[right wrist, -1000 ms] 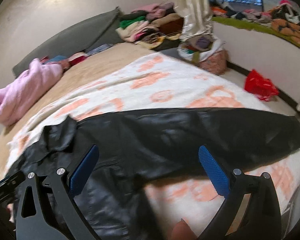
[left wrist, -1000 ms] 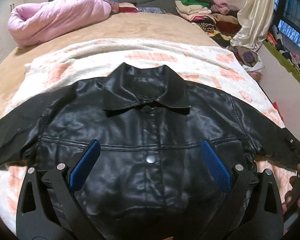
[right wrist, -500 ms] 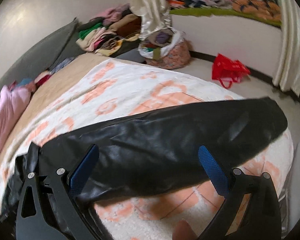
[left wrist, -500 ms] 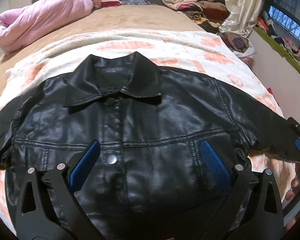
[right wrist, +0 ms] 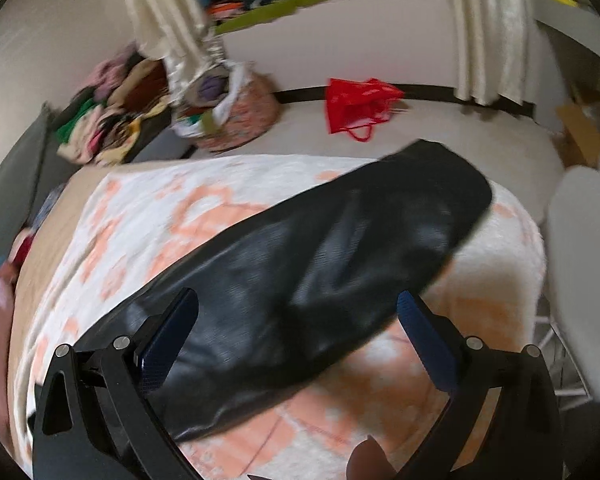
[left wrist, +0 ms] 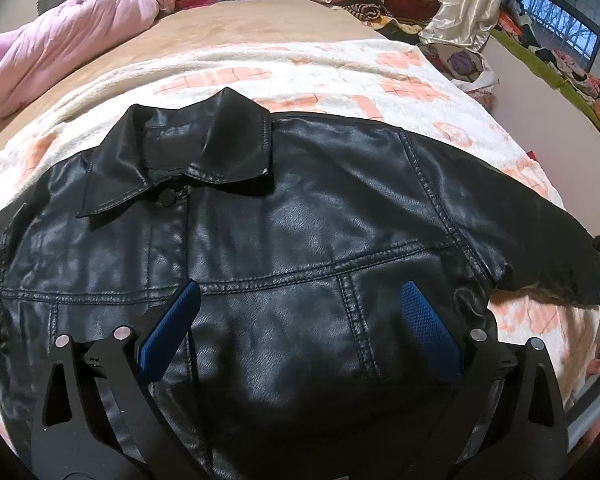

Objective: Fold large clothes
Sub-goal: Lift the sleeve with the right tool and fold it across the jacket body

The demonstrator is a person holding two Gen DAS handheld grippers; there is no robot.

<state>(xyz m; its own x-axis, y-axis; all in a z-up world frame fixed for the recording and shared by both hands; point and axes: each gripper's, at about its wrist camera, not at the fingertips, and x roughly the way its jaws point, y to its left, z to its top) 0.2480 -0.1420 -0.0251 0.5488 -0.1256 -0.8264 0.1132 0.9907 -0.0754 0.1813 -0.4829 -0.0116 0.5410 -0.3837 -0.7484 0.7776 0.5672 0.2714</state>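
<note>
— Progress on the fold, how far along are you?

— Barely begun, by my reckoning. The black jacket (left wrist: pixel 300 240) lies front-up and spread flat on the blanket (left wrist: pixel 340 68) that covers the bed, buttoned, its collar (left wrist: pixel 187 152) toward twelve o'clock in my left view. No panel or sleeve is turned over yet.

— And your jaws?

— My left gripper (left wrist: pixel 300 336) hovers over the jacket's lower front with its jaws spread wide and nothing between them. My right gripper (right wrist: pixel 295 340) is spread just as wide over the right sleeve (right wrist: pixel 320 272), which runs from about eight o'clock out to two o'clock in that view and ends near the blanket's corner. That view is smeared, so I can't tell whether I'm touching the sleeve.

— What remains?

— Nearly everything, I'd say: both sleeves need bringing across the body, then the body doubled over. The right sleeve looks like the natural first fold, since I'm already above it.

— Anything in the way?

— The pink quilt (left wrist: pixel 59 40) lies at ten o'clock, well apart from the jacket.
</note>
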